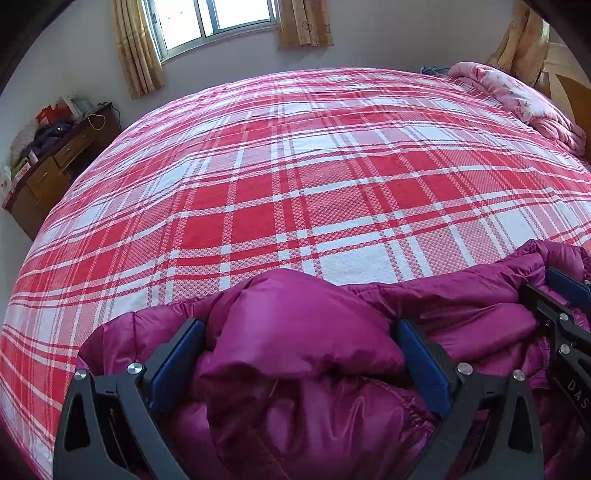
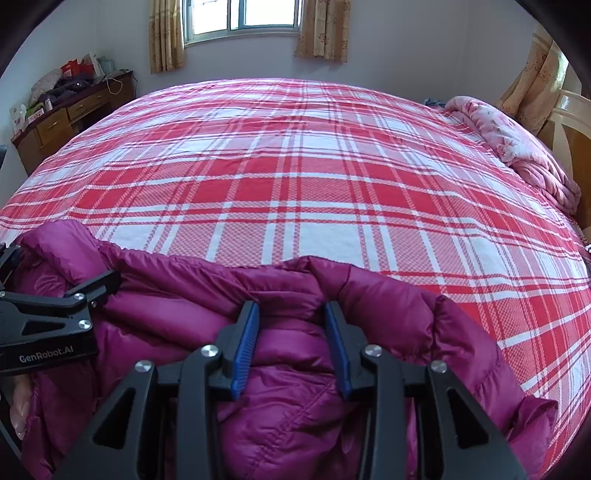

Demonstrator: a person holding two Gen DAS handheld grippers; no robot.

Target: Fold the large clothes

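A magenta puffer jacket point(image 1: 461, 295) point(image 2: 177, 288) lies bunched at the near edge of a bed with a red and white plaid cover point(image 1: 295, 166) point(image 2: 295, 166). My left gripper point(image 1: 303, 332) has its blue pads pressed on a thick puffy fold of the jacket that fills the wide gap between them. In the right wrist view the left gripper point(image 2: 61, 264) shows at the left edge, on the same garment. My right gripper point(image 2: 291, 314) is shut on a narrower fold near the jacket's top edge. The right gripper point(image 1: 550, 291) also appears at the right of the left wrist view.
A wooden dresser point(image 1: 55, 166) point(image 2: 66, 114) piled with clutter stands left of the bed. A pink floral quilt point(image 1: 517, 99) point(image 2: 517, 147) lies rolled by the headboard point(image 2: 569, 129) at the right. A curtained window point(image 2: 243, 18) is on the far wall. A person's fingers point(image 2: 18, 406) show beside the left gripper.
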